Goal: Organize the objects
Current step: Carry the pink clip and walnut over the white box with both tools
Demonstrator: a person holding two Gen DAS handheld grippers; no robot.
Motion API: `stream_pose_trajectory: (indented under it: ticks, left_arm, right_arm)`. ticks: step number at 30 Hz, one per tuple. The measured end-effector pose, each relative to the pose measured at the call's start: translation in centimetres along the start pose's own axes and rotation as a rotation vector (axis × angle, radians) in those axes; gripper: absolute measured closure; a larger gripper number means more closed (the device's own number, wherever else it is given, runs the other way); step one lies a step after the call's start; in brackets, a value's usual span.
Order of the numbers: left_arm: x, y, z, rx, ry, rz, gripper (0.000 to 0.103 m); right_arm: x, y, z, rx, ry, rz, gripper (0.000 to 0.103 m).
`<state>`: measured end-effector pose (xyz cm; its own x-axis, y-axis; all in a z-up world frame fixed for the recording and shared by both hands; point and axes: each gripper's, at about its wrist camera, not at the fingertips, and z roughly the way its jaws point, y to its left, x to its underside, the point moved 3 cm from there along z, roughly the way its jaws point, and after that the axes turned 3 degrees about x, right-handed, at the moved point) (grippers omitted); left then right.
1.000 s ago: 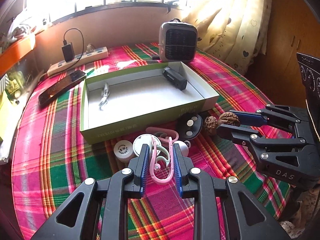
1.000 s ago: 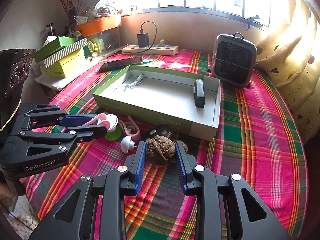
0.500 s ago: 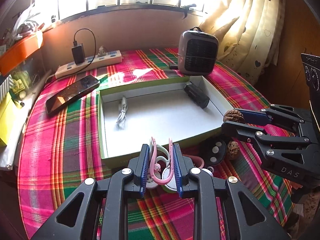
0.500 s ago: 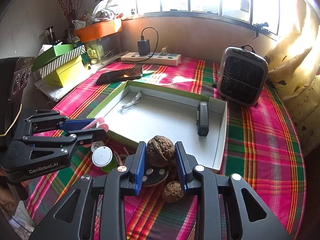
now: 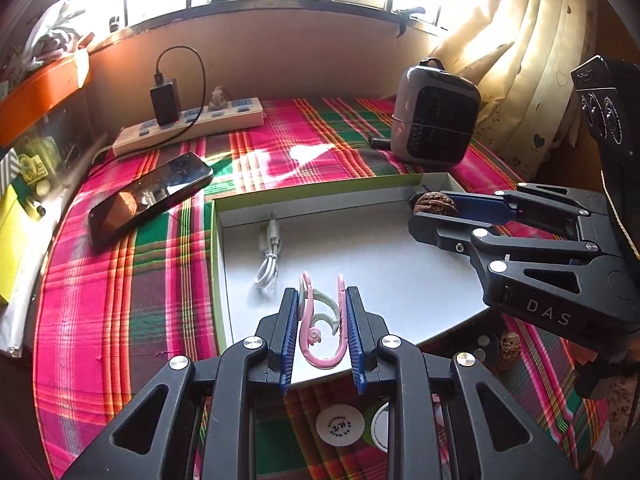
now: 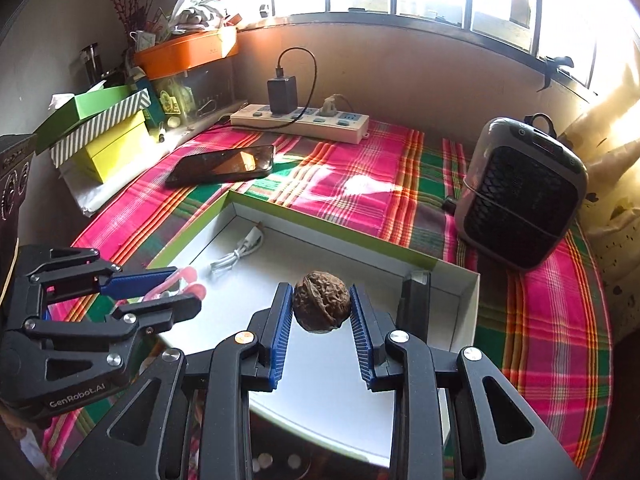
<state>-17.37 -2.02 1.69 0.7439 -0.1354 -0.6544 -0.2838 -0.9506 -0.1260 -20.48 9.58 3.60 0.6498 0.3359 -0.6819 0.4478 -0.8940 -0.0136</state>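
We hold the left gripper (image 5: 322, 326) clamped on a pair of pink ear hooks (image 5: 320, 336), and the right gripper (image 6: 322, 314) clamped on a walnut (image 6: 322, 307); both hang above the white floor of the green-edged box (image 5: 218, 272). The box lies on the plaid tablecloth (image 5: 120, 300). Beyond its far right corner stands the small grey heater (image 5: 434, 114). A power strip (image 5: 188, 126) lies along the far wall, with a black phone (image 5: 150, 196) between it and the box. Inside the box, we see a coiled white cable (image 5: 268, 260) near the left wall and a black rectangular device (image 6: 414, 304) at the right wall. A second walnut (image 5: 508, 346) and a white round lid (image 5: 340, 426) lie on the cloth outside the near wall.
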Motion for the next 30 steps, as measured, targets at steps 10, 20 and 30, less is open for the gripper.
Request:
stream_pose_trajectory:
  ticks: [10,20,30]
  left_arm:
    - [-0.8,0.5,2.6,-0.033,0.026,0.0,0.082]
    - [-1.0,0.9,4.2,-0.041,0.053,0.0,0.082]
    - [-1.0,1.2,4.8,-0.038,0.066,-0.016,0.082]
  right_arm:
    - [-1.3,-0.8,4.2,-0.006,0.079,-0.001,0.073]
    - [-1.8,-0.7,6.3,0.022,0.129,-0.018,0.073]
    - [-1.9,-0.8,7.2,0.035,0.156,-0.016,0.073]
